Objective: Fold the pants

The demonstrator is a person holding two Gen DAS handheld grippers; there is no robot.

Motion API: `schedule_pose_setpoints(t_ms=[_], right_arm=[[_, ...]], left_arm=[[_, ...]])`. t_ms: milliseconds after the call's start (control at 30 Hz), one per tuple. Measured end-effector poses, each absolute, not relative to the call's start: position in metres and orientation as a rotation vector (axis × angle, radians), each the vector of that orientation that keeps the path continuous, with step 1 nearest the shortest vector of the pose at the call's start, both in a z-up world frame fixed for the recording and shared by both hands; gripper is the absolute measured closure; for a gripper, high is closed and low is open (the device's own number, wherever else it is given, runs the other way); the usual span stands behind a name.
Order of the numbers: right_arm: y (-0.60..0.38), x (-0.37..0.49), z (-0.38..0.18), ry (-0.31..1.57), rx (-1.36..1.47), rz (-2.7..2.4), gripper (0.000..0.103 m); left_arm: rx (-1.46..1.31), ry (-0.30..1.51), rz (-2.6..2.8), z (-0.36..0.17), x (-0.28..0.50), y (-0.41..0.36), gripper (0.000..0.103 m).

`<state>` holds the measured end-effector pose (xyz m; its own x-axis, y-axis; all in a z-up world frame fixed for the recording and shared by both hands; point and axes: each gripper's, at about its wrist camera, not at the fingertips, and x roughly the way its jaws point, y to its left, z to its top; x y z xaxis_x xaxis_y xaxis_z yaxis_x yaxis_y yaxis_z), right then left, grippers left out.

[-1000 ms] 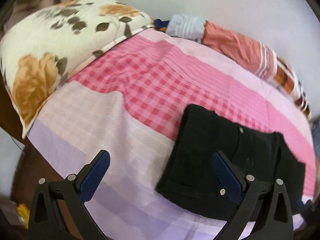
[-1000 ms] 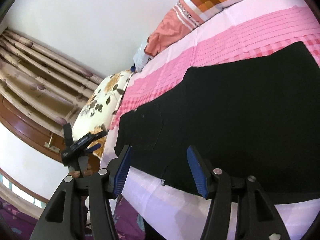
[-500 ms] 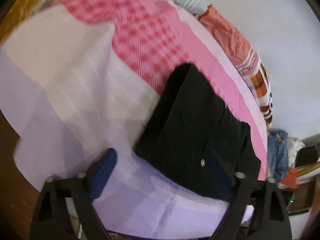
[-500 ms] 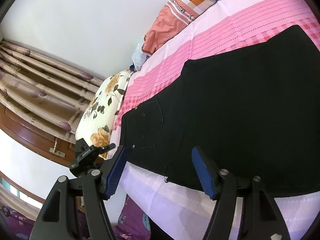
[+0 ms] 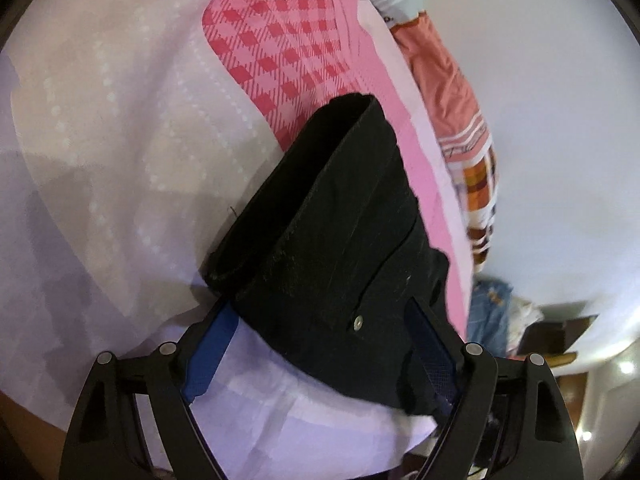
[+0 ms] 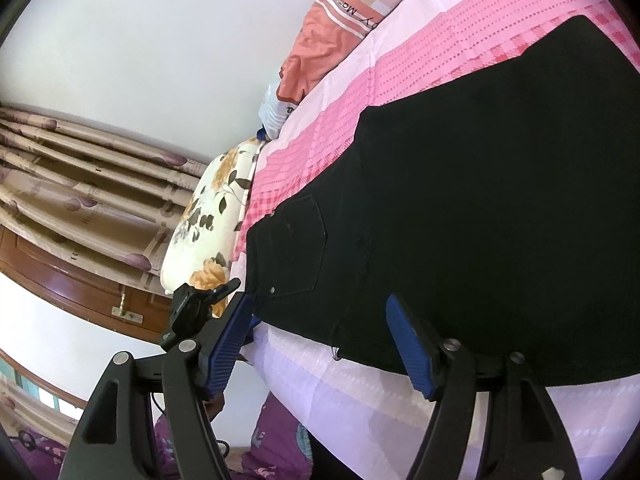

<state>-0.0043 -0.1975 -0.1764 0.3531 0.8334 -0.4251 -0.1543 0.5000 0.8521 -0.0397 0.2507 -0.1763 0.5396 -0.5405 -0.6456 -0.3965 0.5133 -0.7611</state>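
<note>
Black pants (image 5: 336,240) lie flat on a pink and lilac bedsheet (image 5: 120,160). In the left wrist view my left gripper (image 5: 320,332) is open, its blue pads either side of the waistband corner, the cloth lying between the jaws. In the right wrist view the pants (image 6: 480,200) spread wide, back pocket facing up. My right gripper (image 6: 320,336) is open just at the near hem edge, not holding cloth. The left gripper (image 6: 196,308) shows at the waistband end there.
A floral pillow (image 6: 212,224) lies beyond the waistband end. A folded orange and checked blanket (image 6: 344,28) lies along the wall. Curtains (image 6: 80,184) and a wooden headboard stand at the left. The bed edge drops off just below the grippers.
My left gripper has moved in and down onto the waistband corner, which now sits between its open jaws. My right gripper has edged closer to the hem.
</note>
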Motion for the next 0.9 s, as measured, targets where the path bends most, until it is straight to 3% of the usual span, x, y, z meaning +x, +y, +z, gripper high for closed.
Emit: schedule_pose_setpoints(t_ms=[333,600,733,900], right_arm=[[-0.203,-0.005,-0.181,1.008,0.880,0.723,0.024],[-0.201,-0.002,-0.184,1.020,0.902,0.720,0.022],[-0.200,-0.003,-0.187,1.029,0.912,0.728,0.020],[-0.199,-0.004,-0.186,1.020,0.910,0.727,0.017]], left_arm=[[-1.167,0.851,-0.242,-0.172,-0.047,0.260,0.019],[-1.223,0.876,-0.158,-0.192,-0.051,0.262,0.018],[-1.146,0.838,-0.137,-0.184,-0.048,0.246,0.010],[-1.204,0.734,-0.130,-0.191,-0.054,0.245,0.009]])
